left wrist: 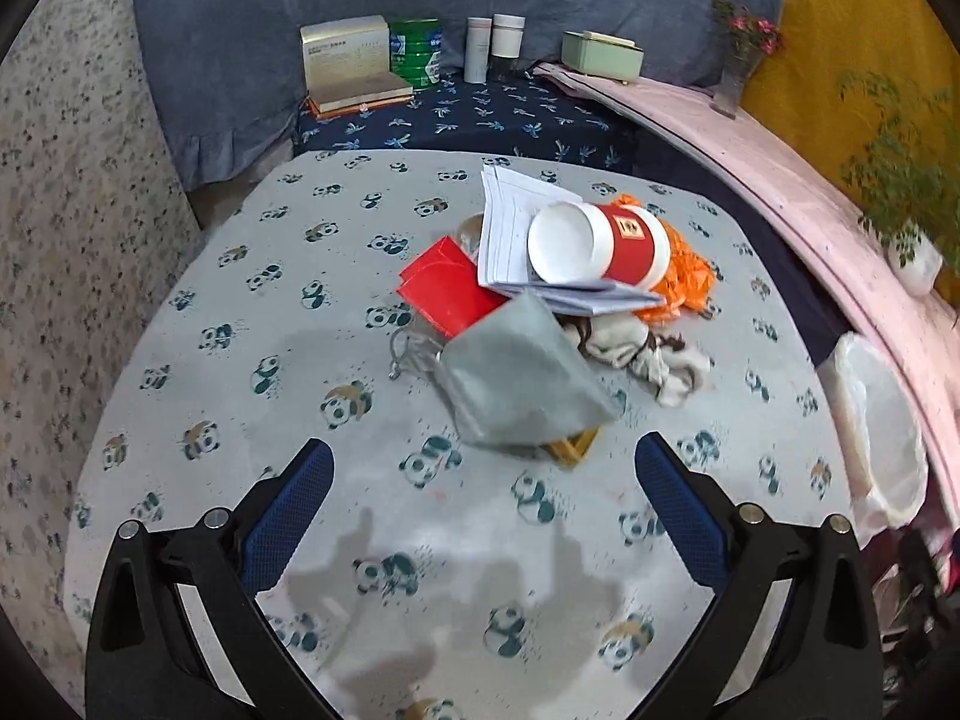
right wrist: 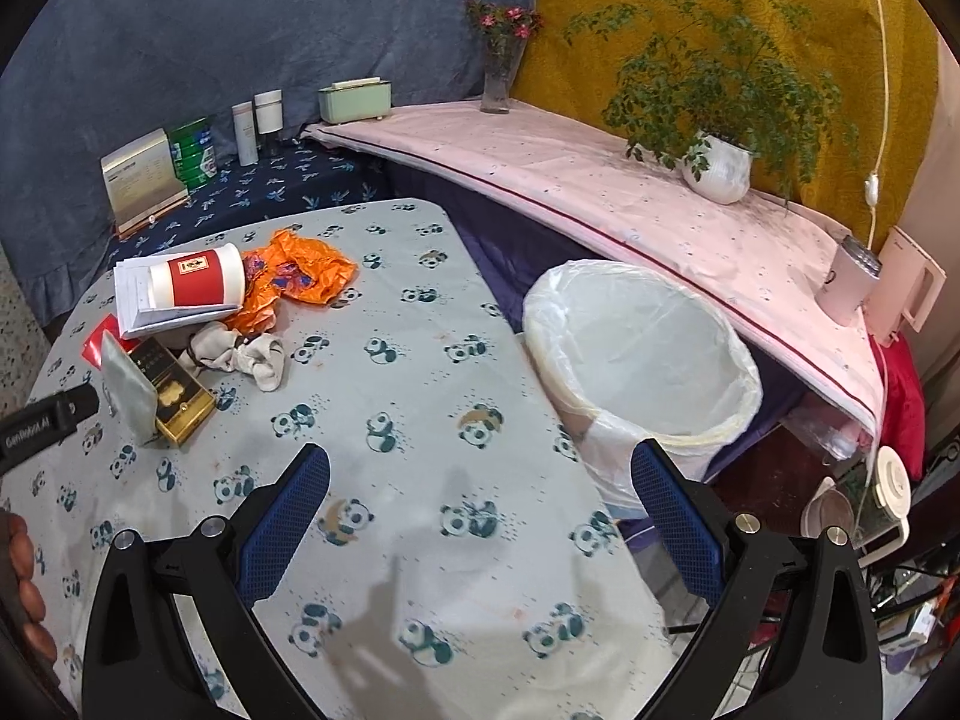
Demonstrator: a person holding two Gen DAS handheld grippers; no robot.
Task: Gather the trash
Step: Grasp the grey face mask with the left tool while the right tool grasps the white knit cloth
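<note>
A table covered in a grey panda-print cloth [left wrist: 240, 312] fills both views, with a blue drape behind it and a pink-covered ledge [right wrist: 600, 192] running along the right. The trash lies heaped on the far part of the cloth: a red-and-white paper cup [left wrist: 600, 243] on its side atop a sheaf of lined papers [left wrist: 510, 228], crumpled orange plastic [right wrist: 300, 270] just to the right of the cup, a red card [left wrist: 447, 288] to the left, a grey pouch [left wrist: 516, 378] nearer, resting over a black-and-gold box [right wrist: 171, 396], and a scrunched white sock [right wrist: 252, 354] beside them. A white-lined bin [right wrist: 642, 348] stands off the table's right edge, below the ledge.

The left gripper [left wrist: 483, 480] hovers above the cloth just short of the grey pouch, its blue-padded fingers spread wide with nothing between them. The right gripper [right wrist: 480, 480] hangs over the near right part of the table, between the heap and the bin, equally spread and holding nothing. A potted fern [right wrist: 714, 138] and a flower vase [right wrist: 501, 72] sit on the ledge.
</note>
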